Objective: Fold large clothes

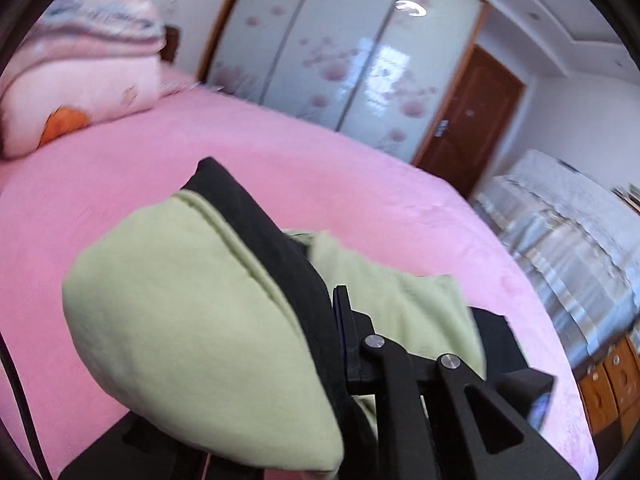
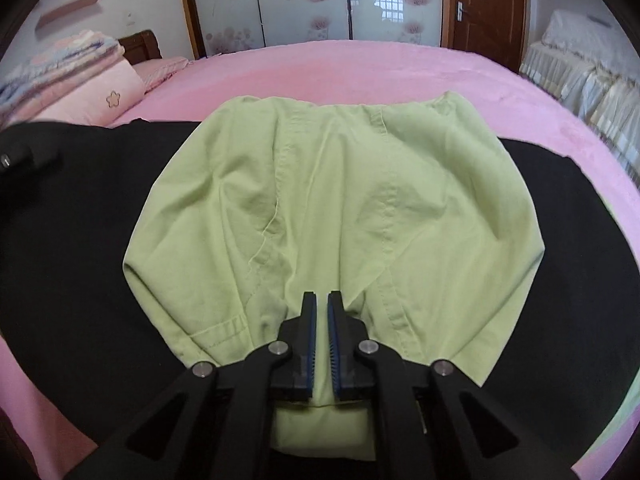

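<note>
A light green garment (image 2: 332, 200) lies folded over a wide black cloth (image 2: 80, 232) on the pink bed (image 2: 320, 68). My right gripper (image 2: 322, 300) is shut on the near edge of the green garment, its blue-padded jaws nearly touching. In the left wrist view my left gripper (image 1: 332, 304) is shut on the green garment (image 1: 180, 320) together with a black cloth layer (image 1: 260, 232), held lifted above the bed (image 1: 120, 184). The cloth hides one finger.
Stacked pink quilts and pillows (image 2: 80, 80) sit at the bed's left head end. A floral sliding wardrobe (image 2: 312, 0) and brown door (image 2: 484, 4) stand behind. A covered sofa (image 2: 580, 76) is at the right, beside the bed's edge.
</note>
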A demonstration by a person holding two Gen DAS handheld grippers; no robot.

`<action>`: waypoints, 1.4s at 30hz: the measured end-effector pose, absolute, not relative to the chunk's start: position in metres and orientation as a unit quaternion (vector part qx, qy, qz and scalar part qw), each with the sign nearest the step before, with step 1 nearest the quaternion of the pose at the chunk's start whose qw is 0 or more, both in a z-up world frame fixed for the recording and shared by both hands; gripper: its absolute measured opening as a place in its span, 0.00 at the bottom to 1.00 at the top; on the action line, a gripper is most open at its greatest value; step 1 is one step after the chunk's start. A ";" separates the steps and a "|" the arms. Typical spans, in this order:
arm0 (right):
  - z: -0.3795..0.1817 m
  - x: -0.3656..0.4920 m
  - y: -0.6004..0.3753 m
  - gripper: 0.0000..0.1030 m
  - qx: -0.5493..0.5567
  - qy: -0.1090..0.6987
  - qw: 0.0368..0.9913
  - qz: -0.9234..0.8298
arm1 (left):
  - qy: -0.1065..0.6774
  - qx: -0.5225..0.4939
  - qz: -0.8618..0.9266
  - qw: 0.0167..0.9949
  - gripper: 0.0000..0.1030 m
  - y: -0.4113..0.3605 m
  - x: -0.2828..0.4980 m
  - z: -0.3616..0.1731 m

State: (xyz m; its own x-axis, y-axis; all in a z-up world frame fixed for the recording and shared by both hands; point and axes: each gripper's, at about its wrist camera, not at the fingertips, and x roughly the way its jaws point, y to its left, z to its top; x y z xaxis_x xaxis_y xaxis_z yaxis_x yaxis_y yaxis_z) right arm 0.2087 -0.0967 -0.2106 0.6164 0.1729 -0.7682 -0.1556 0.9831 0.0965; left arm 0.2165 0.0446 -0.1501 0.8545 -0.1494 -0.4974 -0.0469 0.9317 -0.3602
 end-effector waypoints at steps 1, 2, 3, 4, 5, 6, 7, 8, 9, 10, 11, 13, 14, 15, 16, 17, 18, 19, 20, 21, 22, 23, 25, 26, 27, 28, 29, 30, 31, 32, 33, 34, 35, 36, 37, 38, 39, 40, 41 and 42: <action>-0.210 0.208 -0.100 0.05 0.020 0.431 0.897 0.100 | 0.263 -0.170 -0.040 0.949 0.07 0.032 0.217 -0.143; -0.208 0.208 -0.106 0.05 0.035 0.436 0.893 0.110 | 0.257 -0.155 -0.050 0.953 0.07 0.019 0.216 -0.136; -0.205 0.206 -0.112 0.05 0.050 0.440 0.888 0.121 | 0.253 -0.142 -0.059 0.955 0.07 0.008 0.215 -0.131; -0.199 0.202 -0.123 0.05 0.075 0.443 0.883 0.135 | 0.248 -0.128 -0.071 0.958 0.07 -0.005 0.215 -0.126; -0.192 0.196 -0.134 0.05 0.095 0.442 0.881 0.140 | 0.244 -0.117 -0.082 0.959 0.07 -0.017 0.214 -0.122; -0.185 0.189 -0.149 0.05 0.112 0.436 0.882 0.138 | 0.241 -0.106 -0.095 0.960 0.07 -0.030 0.214 -0.118; -0.178 0.182 -0.161 0.05 0.119 0.430 0.885 0.131 | 0.240 -0.096 -0.108 0.960 0.07 -0.044 0.215 -0.114; -0.170 0.173 -0.179 0.05 0.124 0.421 0.891 0.116 | 0.240 -0.086 -0.122 0.959 0.07 -0.059 0.215 -0.112; -0.164 0.164 -0.197 0.05 0.127 0.412 0.897 0.098 | 0.241 -0.078 -0.137 0.958 0.07 -0.074 0.215 -0.112; -0.159 0.157 -0.213 0.05 0.129 0.405 0.902 0.078 | 0.244 -0.071 -0.149 0.955 0.07 -0.088 0.215 -0.112; -0.156 0.151 -0.230 0.05 0.132 0.401 0.905 0.057 | 0.248 -0.062 -0.163 0.953 0.07 -0.104 0.213 -0.113; -0.153 0.138 -0.268 0.05 0.146 0.395 0.907 0.013 | 0.266 -0.040 -0.189 0.944 0.07 -0.136 0.215 -0.121; -0.153 0.131 -0.287 0.05 0.152 0.392 0.907 -0.010 | 0.278 -0.030 -0.200 0.939 0.07 -0.153 0.217 -0.128; -0.154 0.124 -0.304 0.05 0.155 0.388 0.908 -0.032 | 0.291 -0.018 -0.213 0.932 0.07 -0.170 0.219 -0.137; -0.155 0.120 -0.316 0.05 0.157 0.389 0.907 -0.047 | 0.303 -0.004 -0.224 0.926 0.08 -0.185 0.220 -0.147; -0.159 0.116 -0.329 0.06 0.162 0.392 0.903 -0.065 | 0.314 0.008 -0.230 0.921 0.08 -0.196 0.221 -0.155; -0.164 0.112 -0.341 0.06 0.168 0.398 0.898 -0.079 | 0.333 0.023 -0.235 0.913 0.08 -0.209 0.223 -0.168; -0.168 0.111 -0.351 0.06 0.176 0.403 0.894 -0.088 | 0.350 0.036 -0.241 0.904 0.08 -0.220 0.224 -0.181; -0.172 0.108 -0.359 0.06 0.184 0.408 0.889 -0.096 | 0.370 0.048 -0.246 0.895 0.08 -0.229 0.226 -0.195; -0.175 0.107 -0.366 0.06 0.190 0.411 0.886 -0.101 | 0.384 0.056 -0.247 0.888 0.08 -0.235 0.227 -0.206; -0.177 0.101 -0.370 0.06 0.193 0.413 0.884 -0.106 | 0.400 0.067 -0.246 0.881 0.08 -0.239 0.228 -0.217; -0.178 0.097 -0.375 0.06 0.193 0.414 0.883 -0.111 | 0.408 0.076 -0.242 0.877 0.08 -0.241 0.227 -0.226; -0.178 0.093 -0.380 0.06 0.198 0.412 0.882 -0.112 | 0.406 0.080 -0.240 0.878 0.08 -0.238 0.224 -0.228; -0.176 0.091 -0.382 0.06 0.200 0.409 0.883 -0.112 | 0.403 0.077 -0.242 0.879 0.08 -0.238 0.222 -0.225; -0.175 0.092 -0.383 0.06 0.199 0.407 0.884 -0.112 | 0.400 0.071 -0.243 0.881 0.08 -0.235 0.221 -0.220; -0.173 0.093 -0.384 0.06 0.199 0.404 0.886 -0.112 | 0.397 0.065 -0.246 0.882 0.08 -0.233 0.220 -0.216; -0.172 0.095 -0.384 0.06 0.199 0.401 0.887 -0.113 | 0.392 0.063 -0.248 0.884 0.08 -0.234 0.218 -0.212; -0.171 0.094 -0.385 0.06 0.199 0.399 0.888 -0.113 | 0.389 0.064 -0.249 0.885 0.08 -0.236 0.214 -0.210; -0.170 0.093 -0.387 0.06 0.201 0.395 0.889 -0.114 | 0.387 0.066 -0.250 0.885 0.08 -0.238 0.212 -0.209; -0.169 0.094 -0.387 0.06 0.203 0.392 0.890 -0.114 | 0.386 0.066 -0.251 0.885 0.08 -0.235 0.206 -0.209; -0.167 0.094 -0.388 0.06 0.204 0.389 0.891 -0.116 | 0.388 0.067 -0.251 0.884 0.08 -0.237 0.204 -0.210; -0.167 0.094 -0.387 0.06 0.203 0.388 0.891 -0.118 | 0.392 0.067 -0.251 0.883 0.08 -0.243 0.207 -0.211; -0.166 0.093 -0.386 0.06 0.200 0.390 0.891 -0.121 | 0.395 0.068 -0.250 0.881 0.08 -0.247 0.207 -0.209; -0.167 0.093 -0.387 0.06 0.200 0.392 0.889 -0.123 | 0.395 0.070 -0.250 0.881 0.08 -0.249 0.206 -0.210; -0.168 0.092 -0.388 0.06 0.201 0.394 0.888 -0.125 | 0.396 0.075 -0.251 0.880 0.08 -0.251 0.202 -0.214; -0.168 0.091 -0.388 0.06 0.201 0.396 0.887 -0.126 | 0.398 0.083 -0.251 0.878 0.08 -0.254 0.200 -0.221; -0.169 0.091 -0.389 0.06 0.200 0.399 0.885 -0.128 | 0.401 0.091 -0.251 0.876 0.08 -0.257 0.200 -0.227; -0.170 0.092 -0.389 0.06 0.200 0.401 0.884 -0.130 | 0.403 0.099 -0.251 0.875 0.08 -0.258 0.199 -0.231; -0.169 0.092 -0.390 0.06 0.201 0.403 0.883 -0.130 | 0.402 0.103 -0.253 0.874 0.08 -0.258 0.198 -0.233; -0.168 0.092 -0.390 0.06 0.202 0.406 0.882 -0.130 | 0.402 0.102 -0.255 0.874 0.08 -0.258 0.199 -0.231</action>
